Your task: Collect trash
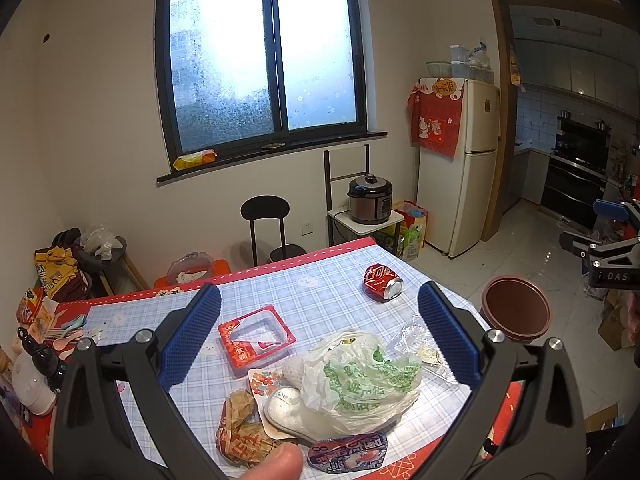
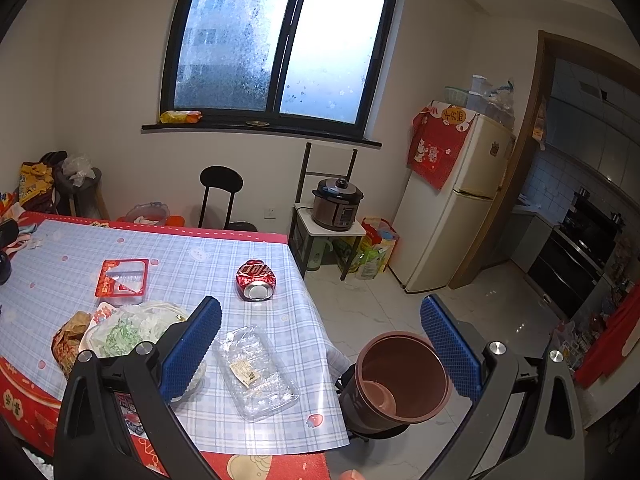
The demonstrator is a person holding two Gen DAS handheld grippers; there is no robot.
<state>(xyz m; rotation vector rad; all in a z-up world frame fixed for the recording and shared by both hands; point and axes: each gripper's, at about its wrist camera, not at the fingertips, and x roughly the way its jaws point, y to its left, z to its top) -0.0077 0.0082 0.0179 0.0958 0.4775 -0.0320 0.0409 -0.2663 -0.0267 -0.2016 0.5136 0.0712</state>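
Trash lies on the blue checked tablecloth. My left gripper hangs open above a white and green plastic bag, with a red tray just beyond it. A crushed red can lies further off to the right. A brown paper wrapper and a purple wrapper sit nearest me. My right gripper is open and holds nothing. It hovers over the table's right edge, between a clear plastic container and the brown bin on the floor.
Small items crowd the table's left end. Behind the table stand a black stool, a rice cooker on a small stand and a fridge. Tiled floor lies right of the table.
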